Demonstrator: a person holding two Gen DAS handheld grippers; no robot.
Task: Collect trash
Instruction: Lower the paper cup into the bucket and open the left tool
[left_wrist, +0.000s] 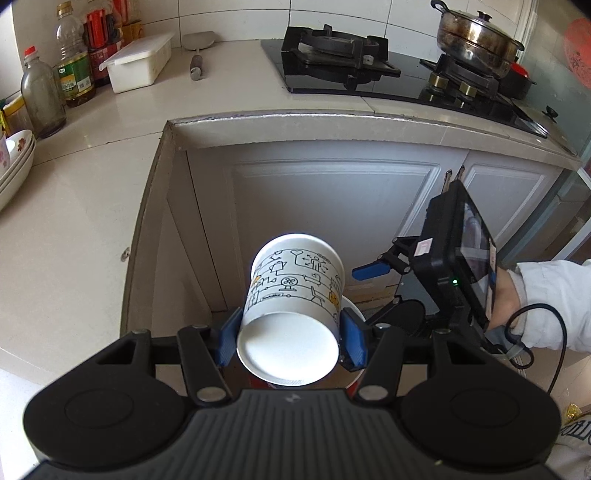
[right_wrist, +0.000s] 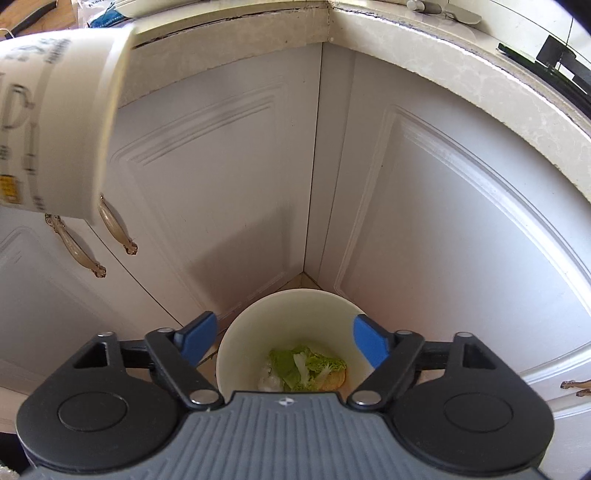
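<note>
The left gripper (left_wrist: 290, 338) pinches a white paper cup printed with black line drawings (left_wrist: 295, 295), tipped mouth away, in front of the white cabinet doors (left_wrist: 332, 206). The right gripper (right_wrist: 282, 341) has its blue fingers (right_wrist: 195, 339) spread over a round white bin (right_wrist: 291, 325) containing green lettuce scraps (right_wrist: 303, 369)

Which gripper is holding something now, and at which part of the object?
The left gripper holds the printed paper cup by its side walls near the base. The right gripper is open and holds nothing; a bin lies below it.
</note>
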